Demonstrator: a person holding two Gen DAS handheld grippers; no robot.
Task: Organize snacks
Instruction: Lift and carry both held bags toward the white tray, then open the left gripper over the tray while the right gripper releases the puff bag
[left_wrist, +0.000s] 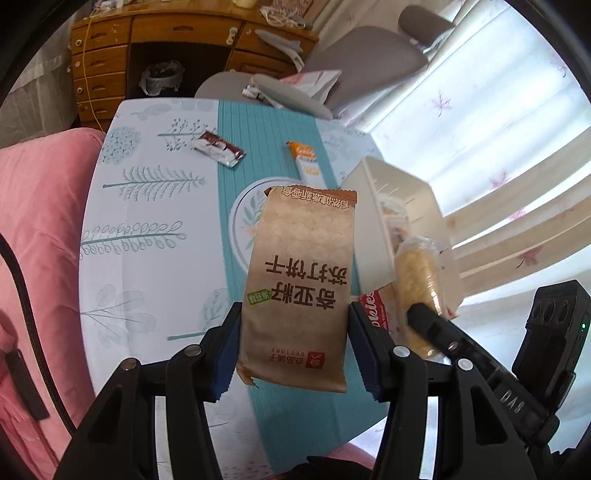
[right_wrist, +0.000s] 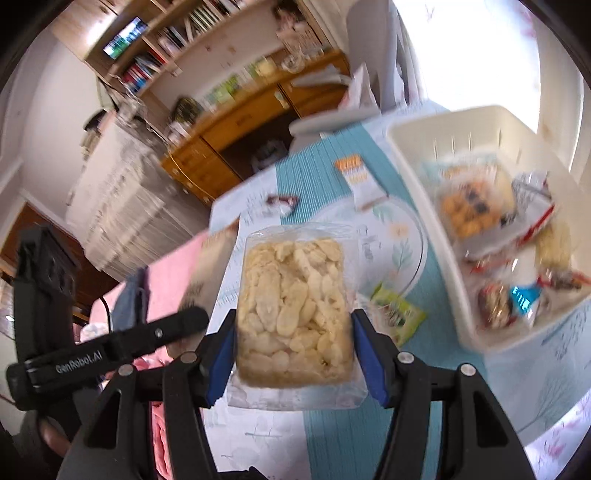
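Step in hand: both hands are carrying a snack apiece above the surface (left_wrist: 147, 229), on the way to the white bin (right_wrist: 436, 229); I judge this the transfer stage, pick-up done and drop-off not yet made.
Left claw (left_wrist: 293, 345): clamped on the long sides of a brown cracker packet (left_wrist: 301, 280), which is hanging clear of the surface, short of the bin and to its left.
Right claw (right_wrist: 293, 354): clamped on a clear bag of pale crisps (right_wrist: 295, 314), also lifted off the surface, to the left of the bin and nearer the camera.
Bin: sitting at the right side of the surface, already holding several wrapped snacks, with its near wall facing both claws.
Waiting on the surface: an orange-and-white bar (left_wrist: 308, 166) just left of the bin's far end, a dark brown wrapper (left_wrist: 218, 149) well left of the bin, and a green packet (right_wrist: 399, 317) just beside the bin's near wall.
Next move calls for: each claw travelling rightward over the bin's rim, one before the other so the two do not crowd each other, then parting above a free patch inside.
Caution: the right wrist view is blurred, so the free room in the bin is hard to judge.
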